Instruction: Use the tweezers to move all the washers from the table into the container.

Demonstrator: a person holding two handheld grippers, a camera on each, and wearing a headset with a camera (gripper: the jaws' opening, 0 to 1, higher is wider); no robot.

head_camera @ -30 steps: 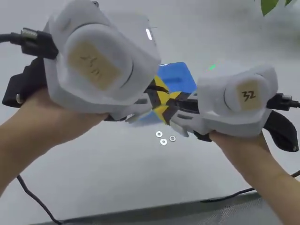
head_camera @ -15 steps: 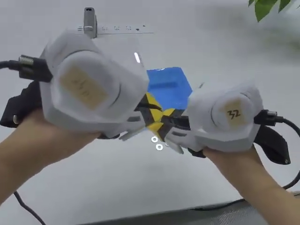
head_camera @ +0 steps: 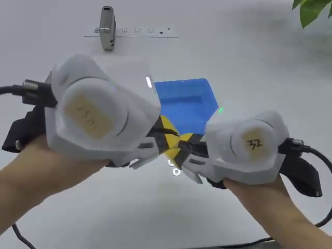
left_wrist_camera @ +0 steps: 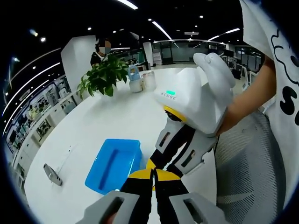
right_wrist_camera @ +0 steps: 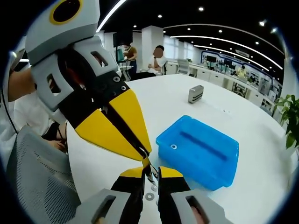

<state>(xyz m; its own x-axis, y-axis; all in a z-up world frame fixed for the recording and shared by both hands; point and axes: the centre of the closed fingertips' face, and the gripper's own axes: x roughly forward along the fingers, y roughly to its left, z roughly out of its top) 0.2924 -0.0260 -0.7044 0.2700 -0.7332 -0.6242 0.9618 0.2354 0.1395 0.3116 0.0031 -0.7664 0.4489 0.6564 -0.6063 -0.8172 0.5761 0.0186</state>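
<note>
White table [head_camera: 249, 57] bearing the blue container [head_camera: 187, 101], one washer [right_wrist_camera: 174, 146] inside. Left gripper [left_wrist_camera: 154, 176] clenched on tweezers [right_wrist_camera: 147, 163]; right gripper [right_wrist_camera: 151, 179], jaws narrowly parted at their tip, grip indeterminable. Loose washers [head_camera: 177, 171] lie beneath, beside the container.

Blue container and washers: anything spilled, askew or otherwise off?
Nothing stands out. The blue plastic container sits upright and level on the white table, with one small metal washer inside. The other washers lie flat on the table beside it.

Small grey device [head_camera: 107, 22], upright; leafy green plant [left_wrist_camera: 103, 77]; grey mesh chair [left_wrist_camera: 247, 163]
</note>
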